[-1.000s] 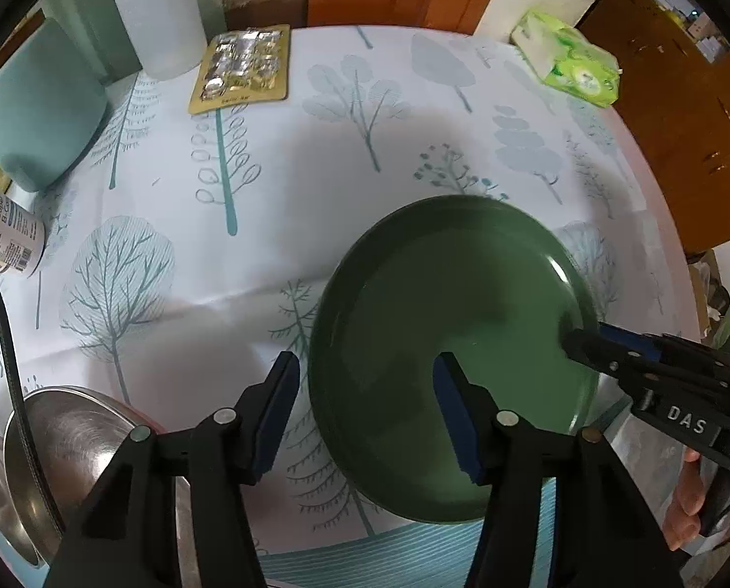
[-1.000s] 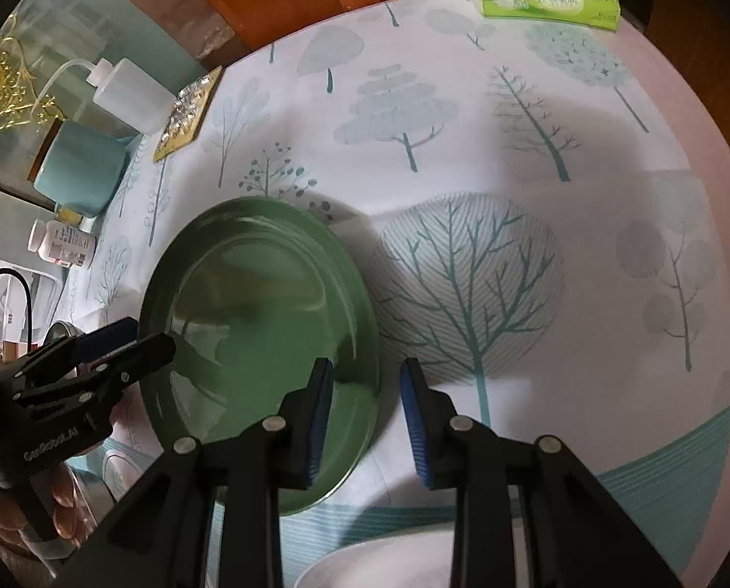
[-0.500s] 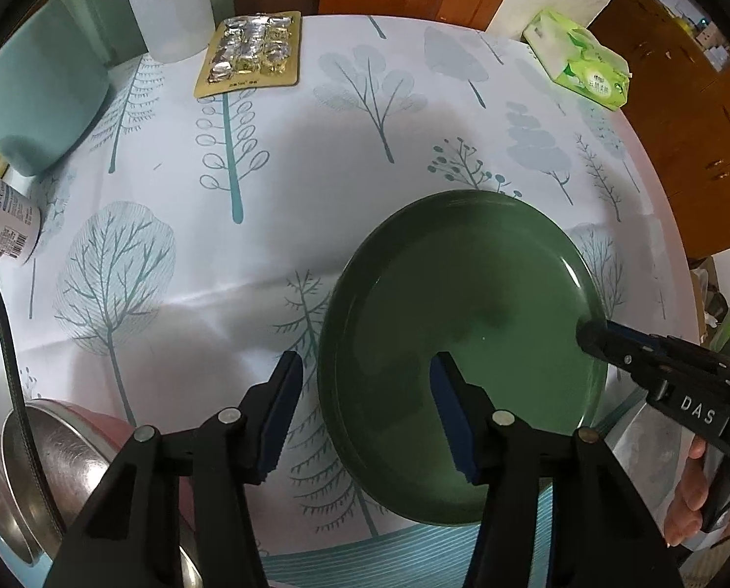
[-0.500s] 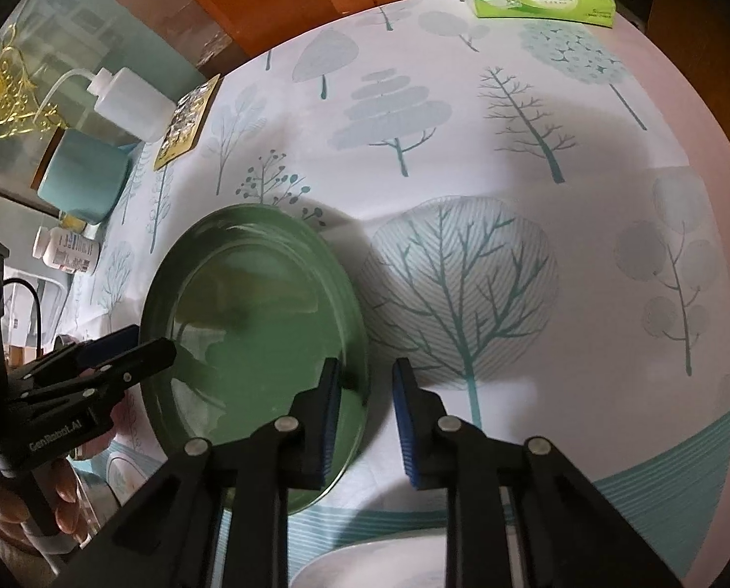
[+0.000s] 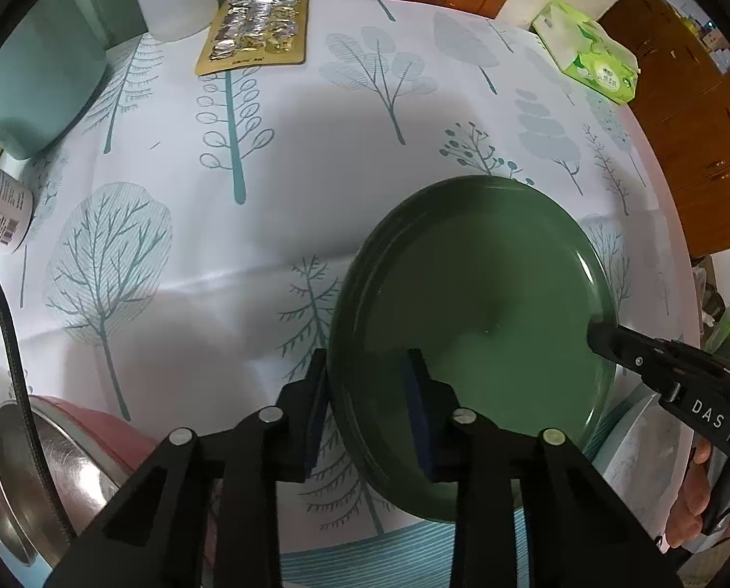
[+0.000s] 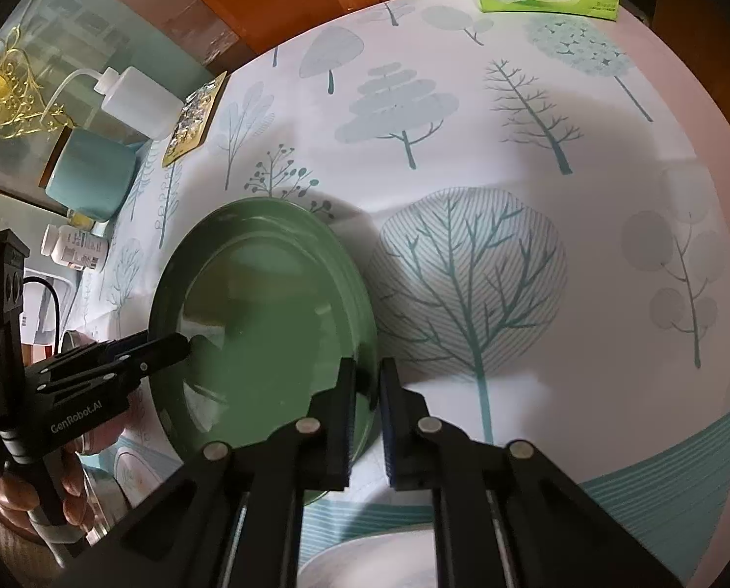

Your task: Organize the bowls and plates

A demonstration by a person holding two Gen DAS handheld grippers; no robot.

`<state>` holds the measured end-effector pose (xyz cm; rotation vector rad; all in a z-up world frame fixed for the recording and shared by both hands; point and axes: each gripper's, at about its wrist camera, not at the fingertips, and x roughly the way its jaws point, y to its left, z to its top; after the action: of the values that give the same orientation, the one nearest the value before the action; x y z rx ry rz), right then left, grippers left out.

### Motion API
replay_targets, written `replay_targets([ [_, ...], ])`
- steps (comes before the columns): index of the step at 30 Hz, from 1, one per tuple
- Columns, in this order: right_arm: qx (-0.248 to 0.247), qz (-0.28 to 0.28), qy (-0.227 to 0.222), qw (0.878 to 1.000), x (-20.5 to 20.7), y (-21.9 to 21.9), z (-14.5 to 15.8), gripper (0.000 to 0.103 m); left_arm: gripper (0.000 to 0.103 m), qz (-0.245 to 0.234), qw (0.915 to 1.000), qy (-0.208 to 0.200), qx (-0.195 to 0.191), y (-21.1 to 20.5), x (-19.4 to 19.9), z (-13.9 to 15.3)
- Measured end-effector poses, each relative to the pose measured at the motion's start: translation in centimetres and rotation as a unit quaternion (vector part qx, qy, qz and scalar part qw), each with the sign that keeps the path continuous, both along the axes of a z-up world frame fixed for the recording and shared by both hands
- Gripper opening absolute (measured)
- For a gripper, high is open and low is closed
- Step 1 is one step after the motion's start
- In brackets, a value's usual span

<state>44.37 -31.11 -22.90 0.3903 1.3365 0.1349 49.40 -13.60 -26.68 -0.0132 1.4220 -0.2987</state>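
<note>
Bench [image 5: 276, 245]: green plate [image 5: 472, 304] sits toward the near edge, tilted off the cloth and held at two opposite rim points. Left gripper [image 5: 367, 406] fingers are closed across its near-left rim; right gripper [image 6: 365, 409] fingers are pinched nearly together on the right rim. Judged early: steel bowl [image 5: 26, 470] at near-left corner and white plate [image 6: 379, 563] at near edge remain unsorted.

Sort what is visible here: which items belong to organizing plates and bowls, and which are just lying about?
Job: green plate, gripped at its rims by left gripper and right gripper; steel bowl in a pink one; white dish.

Lying about: tissue pack, blister pack, squeeze bottle, teal cup, pill bottle.
</note>
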Motion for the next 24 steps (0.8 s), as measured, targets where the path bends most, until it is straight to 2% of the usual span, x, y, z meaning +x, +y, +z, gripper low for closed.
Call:
replay_targets([
  [3, -0.006, -0.003, 0.000, 1.000, -0.3, -0.2, 0.1, 0.009, 0.019, 0.016, 0.9998, 0.005, -0.013, 0.4, -0.1, 0.2],
  [6, 0.004, -0.011, -0.006, 1.000, -0.7, -0.8, 0.7, 0.009, 0.018, 0.010, 0.9998, -0.009, -0.013, 0.3, -0.8, 1.1],
  [11, 0.012, -0.016, -0.021, 1.000, -1.9, -1.7, 3.0, 0.009, 0.016, 0.009, 0.9994, -0.022, -0.024, 0.2, -2.0, 3.5],
  [17, 0.022, -0.006, -0.033, 0.999, -4.3, -1.8, 6.7, 0.009, 0.015, 0.006, 0.9988, -0.029, -0.038, 0.4, -4.7, 7.8],
  [24, 0.033, 0.018, -0.044, 0.998, -9.9, -0.6, 11.5, 0.008, 0.015, -0.005, 0.9985, -0.040, -0.037, 2.0, -11.1, 13.9],
])
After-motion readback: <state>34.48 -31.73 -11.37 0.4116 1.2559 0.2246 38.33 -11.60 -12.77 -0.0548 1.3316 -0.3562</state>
